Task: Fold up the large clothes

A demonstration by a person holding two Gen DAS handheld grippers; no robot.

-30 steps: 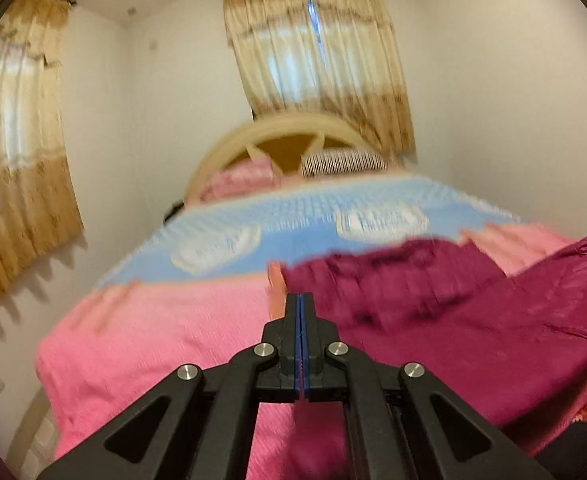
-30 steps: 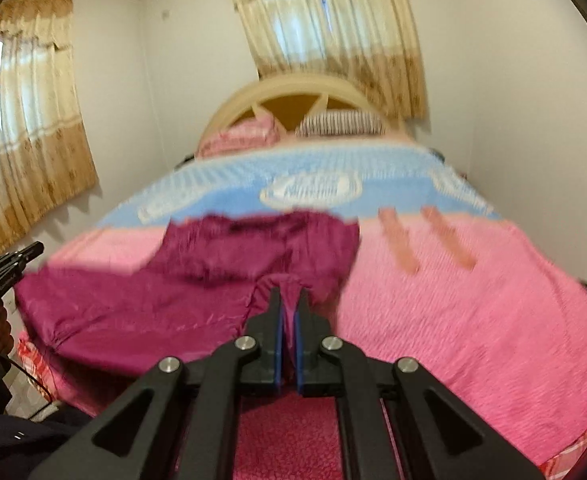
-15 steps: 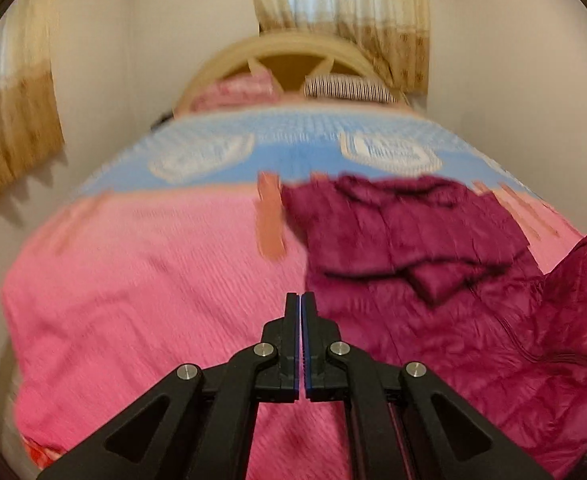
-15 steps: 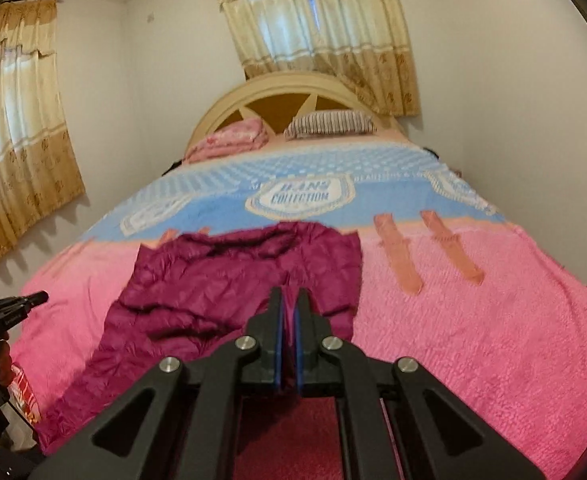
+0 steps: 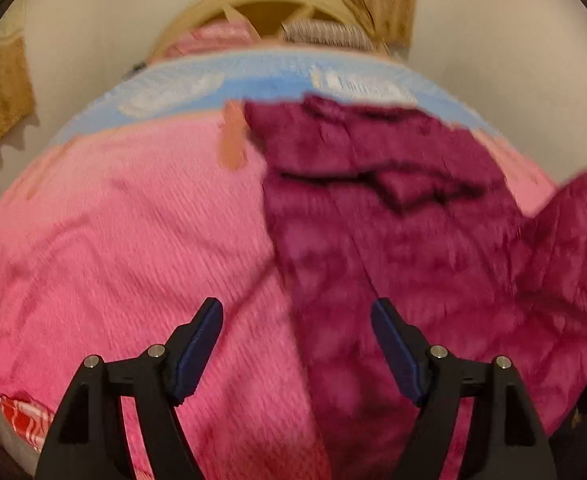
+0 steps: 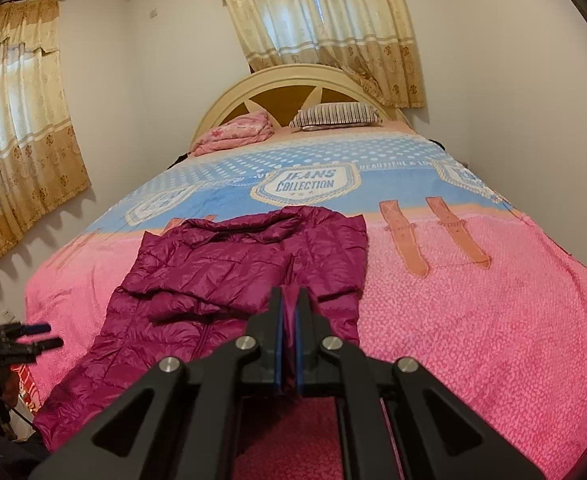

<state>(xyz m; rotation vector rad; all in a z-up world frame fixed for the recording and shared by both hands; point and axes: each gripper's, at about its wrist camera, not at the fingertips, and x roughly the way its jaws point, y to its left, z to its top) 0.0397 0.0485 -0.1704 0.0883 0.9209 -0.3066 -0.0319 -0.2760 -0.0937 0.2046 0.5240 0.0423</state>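
The jacket [image 6: 237, 276], a maroon quilted one, is lying spread on the pink near half of the bed [image 6: 473, 320], its collar toward the blue band of the bedspread and one sleeve folded across its chest. Your right gripper [image 6: 289, 300] is holding its jaws together, clamped on a thin fold of the jacket at the near hem, which is showing as a maroon strip between the blue pads. Your left gripper [image 5: 297, 312] is opening its jaws above the jacket's left edge, where maroon fabric is meeting pink cover; the pads are pressing on nothing, although the left view is blurred. In the right view the left gripper is appearing at the far left edge, beside the bed's corner. A pink pillow [image 6: 233, 136] and a striped pillow [image 6: 337, 114] are resting against the headboard [image 6: 293, 84], under a curtain [image 6: 321, 28].
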